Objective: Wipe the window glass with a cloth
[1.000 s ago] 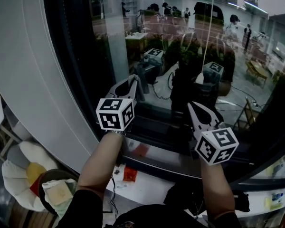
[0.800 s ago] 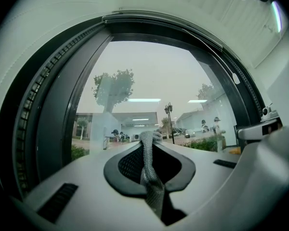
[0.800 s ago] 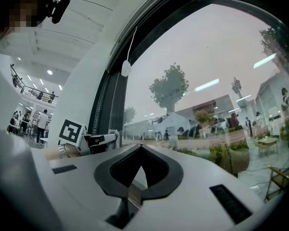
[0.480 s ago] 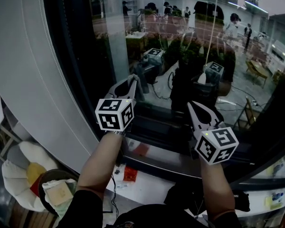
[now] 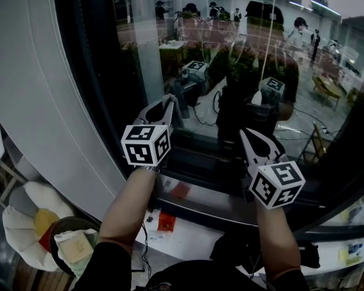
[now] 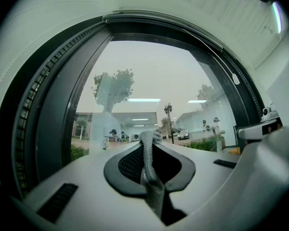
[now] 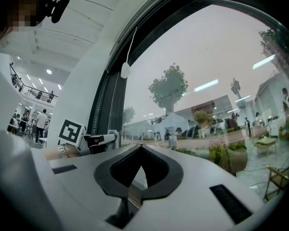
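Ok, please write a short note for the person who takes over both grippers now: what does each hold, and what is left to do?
Left gripper: shut on the grey cloth, raised near the lower part of the window glass.
Right gripper: shut, empty, raised beside it.
Done: cloth is in the jaws. The pictures do not show whether any glass is wiped.
Left: wipe the glass.
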`<state>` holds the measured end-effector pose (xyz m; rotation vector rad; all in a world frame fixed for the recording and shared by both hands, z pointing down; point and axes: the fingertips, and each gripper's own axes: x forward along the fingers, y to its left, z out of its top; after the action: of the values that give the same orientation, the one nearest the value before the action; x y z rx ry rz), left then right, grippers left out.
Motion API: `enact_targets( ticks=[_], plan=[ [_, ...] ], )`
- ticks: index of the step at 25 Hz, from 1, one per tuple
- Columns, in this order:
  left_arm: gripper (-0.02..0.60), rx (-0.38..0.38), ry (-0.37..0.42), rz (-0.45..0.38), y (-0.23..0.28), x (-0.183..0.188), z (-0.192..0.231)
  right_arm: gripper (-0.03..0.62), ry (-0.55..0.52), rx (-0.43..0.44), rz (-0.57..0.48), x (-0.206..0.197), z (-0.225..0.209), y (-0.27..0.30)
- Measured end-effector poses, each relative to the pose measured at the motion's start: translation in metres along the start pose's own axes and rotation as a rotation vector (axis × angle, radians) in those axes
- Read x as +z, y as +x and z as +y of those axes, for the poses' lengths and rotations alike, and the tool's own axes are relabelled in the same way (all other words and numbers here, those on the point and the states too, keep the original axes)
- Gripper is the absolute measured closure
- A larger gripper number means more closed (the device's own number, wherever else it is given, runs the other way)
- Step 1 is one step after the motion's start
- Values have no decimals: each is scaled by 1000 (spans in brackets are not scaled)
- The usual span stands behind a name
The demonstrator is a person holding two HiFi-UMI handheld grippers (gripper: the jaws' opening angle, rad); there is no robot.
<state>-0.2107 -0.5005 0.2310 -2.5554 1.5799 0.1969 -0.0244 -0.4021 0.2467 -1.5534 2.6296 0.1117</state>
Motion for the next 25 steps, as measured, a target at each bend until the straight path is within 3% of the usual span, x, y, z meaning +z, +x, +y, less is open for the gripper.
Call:
enact_targets(
  ticks=[14, 25],
  plan=[
    [548, -24, -3, -5, -3, 2, -4, 568, -7, -16, 8, -2, 1, -2],
    [548, -65, 24, -75, -1, 45, -18, 568, -15, -36, -6, 2, -4, -5]
  ],
)
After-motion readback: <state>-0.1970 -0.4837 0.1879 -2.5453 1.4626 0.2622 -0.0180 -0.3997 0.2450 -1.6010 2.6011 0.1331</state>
